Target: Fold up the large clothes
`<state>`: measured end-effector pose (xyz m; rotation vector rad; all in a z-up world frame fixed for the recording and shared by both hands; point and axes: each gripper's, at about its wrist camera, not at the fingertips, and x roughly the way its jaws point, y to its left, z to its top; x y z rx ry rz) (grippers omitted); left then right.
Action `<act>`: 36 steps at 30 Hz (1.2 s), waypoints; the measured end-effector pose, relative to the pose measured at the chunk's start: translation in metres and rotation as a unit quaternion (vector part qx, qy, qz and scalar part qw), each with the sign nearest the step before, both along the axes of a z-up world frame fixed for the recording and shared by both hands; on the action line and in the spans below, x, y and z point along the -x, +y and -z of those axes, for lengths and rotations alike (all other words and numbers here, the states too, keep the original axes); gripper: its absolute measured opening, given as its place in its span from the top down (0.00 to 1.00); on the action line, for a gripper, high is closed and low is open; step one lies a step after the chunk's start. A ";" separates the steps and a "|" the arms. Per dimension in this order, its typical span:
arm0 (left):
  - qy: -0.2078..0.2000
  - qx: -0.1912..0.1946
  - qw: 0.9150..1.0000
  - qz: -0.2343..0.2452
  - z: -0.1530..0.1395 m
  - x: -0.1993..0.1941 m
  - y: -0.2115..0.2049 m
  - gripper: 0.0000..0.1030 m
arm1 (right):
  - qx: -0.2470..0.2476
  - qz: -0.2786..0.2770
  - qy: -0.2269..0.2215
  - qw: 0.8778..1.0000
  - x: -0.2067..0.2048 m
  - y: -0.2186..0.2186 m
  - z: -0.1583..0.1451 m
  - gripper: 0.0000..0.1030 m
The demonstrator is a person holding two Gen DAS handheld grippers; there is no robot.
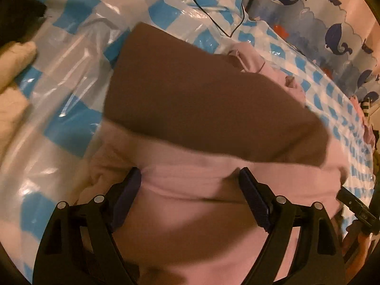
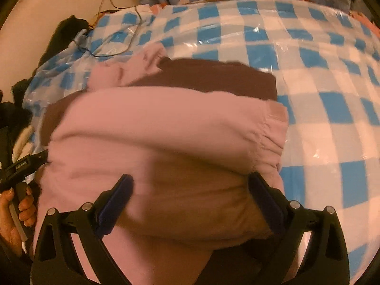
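One pink-brown garment (image 1: 190, 109) (folded) — two hand-held grippers, left (image 1: 190, 178) and right (image 2: 190, 182), both agape.

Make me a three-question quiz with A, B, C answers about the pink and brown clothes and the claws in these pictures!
1. What do the clothes lie on?
A. a blue and white checked plastic sheet
B. a wooden floor
C. a green rug

2. What colour is the cloth lying across the pink garment?
A. yellow
B. brown
C. black

3. How do the two claws stand?
A. both open
B. both shut tight
C. one open, one shut

Answers:
1 A: the checked plastic sheet spreads out around the pile in both views.
2 B: a brown cloth lies over the pink garment.
3 A: the left claw and the right claw each show their fingers spread wide apart with pink fabric in the gap between them.
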<state>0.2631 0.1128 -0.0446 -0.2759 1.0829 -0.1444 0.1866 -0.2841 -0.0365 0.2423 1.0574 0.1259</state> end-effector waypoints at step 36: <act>0.122 0.149 0.981 0.032 0.024 0.329 0.147 0.17 | -0.287 -0.087 0.191 0.935 0.323 -0.054 0.031 0.08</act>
